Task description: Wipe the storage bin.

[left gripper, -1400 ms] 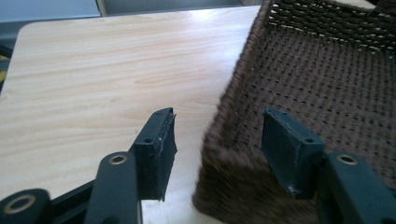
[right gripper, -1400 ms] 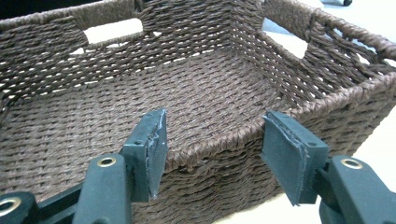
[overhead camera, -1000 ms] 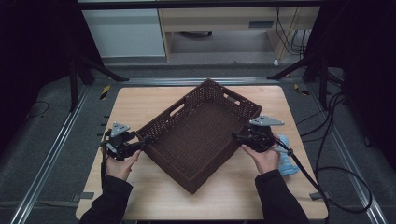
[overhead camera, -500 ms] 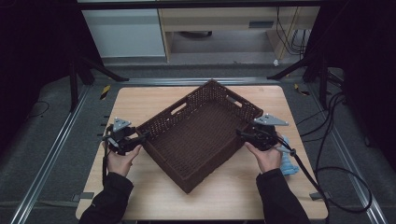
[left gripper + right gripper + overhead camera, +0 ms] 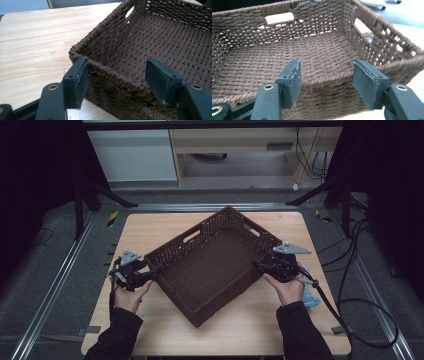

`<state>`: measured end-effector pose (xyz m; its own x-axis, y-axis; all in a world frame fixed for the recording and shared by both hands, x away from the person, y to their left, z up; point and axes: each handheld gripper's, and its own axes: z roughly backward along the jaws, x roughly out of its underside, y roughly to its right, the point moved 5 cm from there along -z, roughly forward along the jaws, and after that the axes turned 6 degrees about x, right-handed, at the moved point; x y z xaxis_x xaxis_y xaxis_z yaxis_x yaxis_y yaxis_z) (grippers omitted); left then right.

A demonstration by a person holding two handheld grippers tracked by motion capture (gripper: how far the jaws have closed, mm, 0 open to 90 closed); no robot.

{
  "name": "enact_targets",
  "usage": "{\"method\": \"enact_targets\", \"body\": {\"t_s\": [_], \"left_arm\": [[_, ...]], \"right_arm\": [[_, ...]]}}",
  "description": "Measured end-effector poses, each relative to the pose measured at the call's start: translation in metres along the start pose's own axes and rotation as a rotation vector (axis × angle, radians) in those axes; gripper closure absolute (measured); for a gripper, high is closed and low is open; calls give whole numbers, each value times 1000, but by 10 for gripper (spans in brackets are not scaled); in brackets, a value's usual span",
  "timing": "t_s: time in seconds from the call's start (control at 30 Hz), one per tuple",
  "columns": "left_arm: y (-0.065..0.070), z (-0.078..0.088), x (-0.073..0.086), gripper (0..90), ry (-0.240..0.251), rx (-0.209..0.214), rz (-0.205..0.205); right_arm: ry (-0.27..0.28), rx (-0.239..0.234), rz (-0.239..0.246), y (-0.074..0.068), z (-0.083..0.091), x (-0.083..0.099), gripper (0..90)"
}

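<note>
The left gripper [image 5: 150,273] sits at the basket's [image 5: 212,265] left corner, its jaws spread wide and straddling the rim; in the left gripper view [image 5: 122,80] one pad [image 5: 78,77] is outside the wall near the corner and the other over the inside, and neither clamps the weave. The right gripper [image 5: 260,264] meets the opposite corner the same way: in the right gripper view [image 5: 332,82] its jaws stand wide apart across the near rim, gripping nothing. Each gripper is held from below by a hand, the left hand [image 5: 131,297] and right hand [image 5: 289,290], with dark-sleeved forearms coming in from the bottom edge of the high view, roughly level with each other. The basket, dark brown wicker with cut-out handles, lies empty and turned diagonally on the middle of the table [image 5: 150,227]. No writing can be read anywhere. A blue cloth [image 5: 311,295] lies by the right wrist. The table is pale wood with rounded corners, set between metal rails [image 5: 55,285] on a grey floor; cables [image 5: 360,270] trail at right, and pale cabinets [image 5: 135,155] stand behind.
</note>
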<state>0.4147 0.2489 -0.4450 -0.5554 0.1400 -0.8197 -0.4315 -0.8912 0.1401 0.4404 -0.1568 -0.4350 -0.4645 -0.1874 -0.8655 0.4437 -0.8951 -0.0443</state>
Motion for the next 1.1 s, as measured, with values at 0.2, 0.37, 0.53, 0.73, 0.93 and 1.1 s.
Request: {"method": "enact_targets", "body": {"t_s": [0.2, 0.37, 0.53, 0.73, 0.93, 1.1], "left_arm": [[-12, -9, -6, 372, 5, -29, -10], [-19, -14, -10, 382, -7, -38, -26], [-19, -15, -10, 386, -4, -43, -25], [-14, -8, -10, 370, -7, -35, -17], [2, 0, -1, 351, -20, -3, -14], [2, -6, 0, 383, -41, -4, -22]], "right_arm": [[14, 96, 52, 24, 3, -4, 424], [23, 143, 52, 39, 3, -4, 461], [10, 178, 52, 51, -2, -3, 538], [9, 198, 88, 50, -3, 0, 564], [-3, 178, 82, 45, 6, 3, 570], [-21, 159, 82, 42, 11, 2, 579]]}}
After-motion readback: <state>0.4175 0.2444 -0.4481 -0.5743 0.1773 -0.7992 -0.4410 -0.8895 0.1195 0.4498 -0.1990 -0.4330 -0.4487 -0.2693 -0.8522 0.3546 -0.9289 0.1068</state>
